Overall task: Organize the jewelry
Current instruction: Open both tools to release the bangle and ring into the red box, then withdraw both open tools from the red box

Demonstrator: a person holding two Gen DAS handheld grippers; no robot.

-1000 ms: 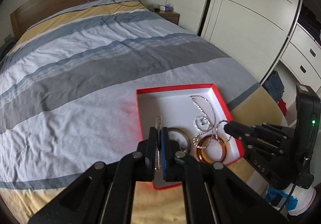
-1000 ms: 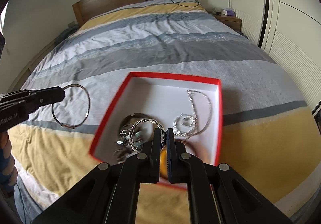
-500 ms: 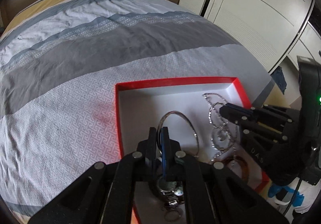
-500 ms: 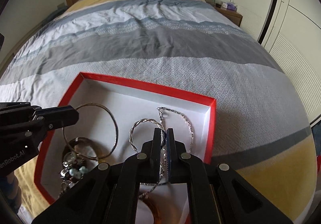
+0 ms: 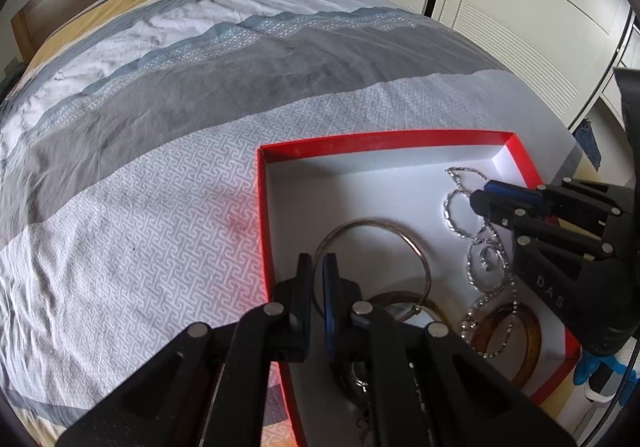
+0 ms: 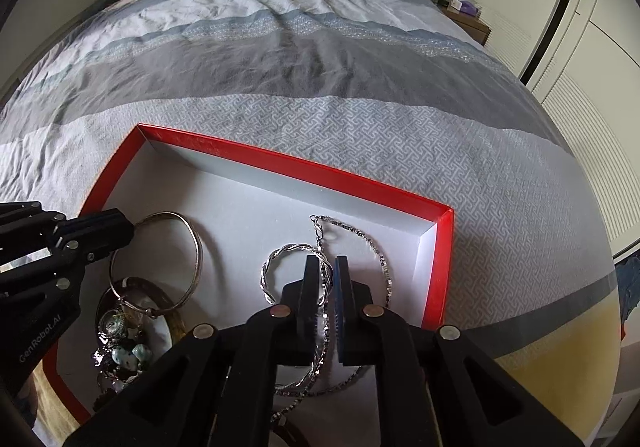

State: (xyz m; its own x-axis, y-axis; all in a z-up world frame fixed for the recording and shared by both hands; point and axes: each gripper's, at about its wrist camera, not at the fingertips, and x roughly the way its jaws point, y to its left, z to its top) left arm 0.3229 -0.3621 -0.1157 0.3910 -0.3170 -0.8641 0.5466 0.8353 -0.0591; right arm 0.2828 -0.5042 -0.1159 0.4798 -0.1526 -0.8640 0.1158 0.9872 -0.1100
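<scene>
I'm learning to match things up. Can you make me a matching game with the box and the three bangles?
Things:
1. box
2. plain bangle
3. twisted bangle
4. amber bangle

Clues:
A. between the fingers of the right gripper
B. orange-brown, lying flat in the box
C. red rim, white inside
D. pinched by the left gripper

Pairs: 1-C, 2-D, 3-A, 4-B. The right gripper's fingers are opening around the twisted bangle.
</scene>
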